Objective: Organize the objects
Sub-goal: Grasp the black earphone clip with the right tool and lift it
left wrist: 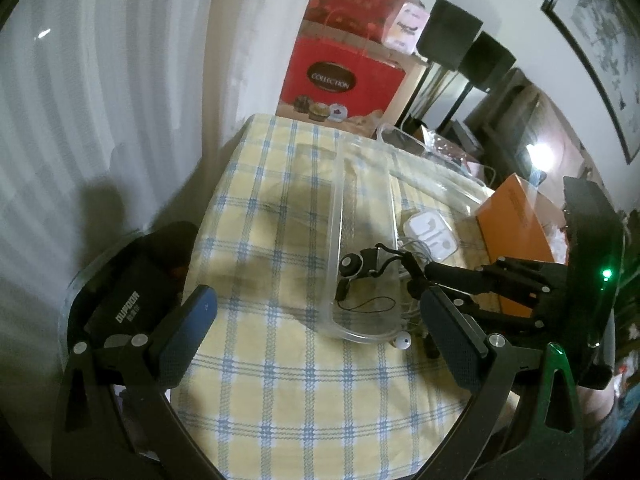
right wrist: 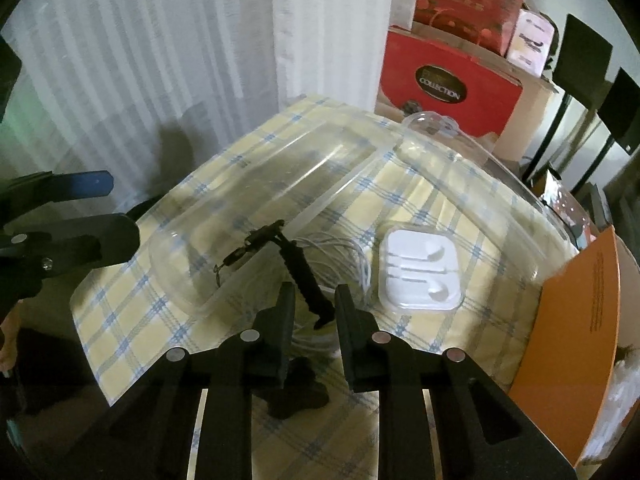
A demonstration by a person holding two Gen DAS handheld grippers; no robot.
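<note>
A clear plastic tray [left wrist: 340, 208] lies on the checked cloth; it also shows in the right wrist view [right wrist: 280, 184]. A black clip-like device with a strap [left wrist: 356, 266] hangs over the tray's compartment, its strap [right wrist: 304, 276] running between my right gripper's fingers. My right gripper [right wrist: 312, 308] has a narrow gap and seems shut on the strap end; it shows in the left wrist view [left wrist: 420, 276]. A white earphone case [right wrist: 420, 270] and white cables [right wrist: 340, 248] lie in the tray. My left gripper [left wrist: 316, 320] is open and empty, near the tray's front end.
An orange box [left wrist: 516, 220] stands right of the tray. Red gift bags [left wrist: 340, 76] stand behind the table. A black case [left wrist: 128, 300] lies at the left. A white earbud [left wrist: 402, 340] rests on the cloth. A curtain hangs on the left.
</note>
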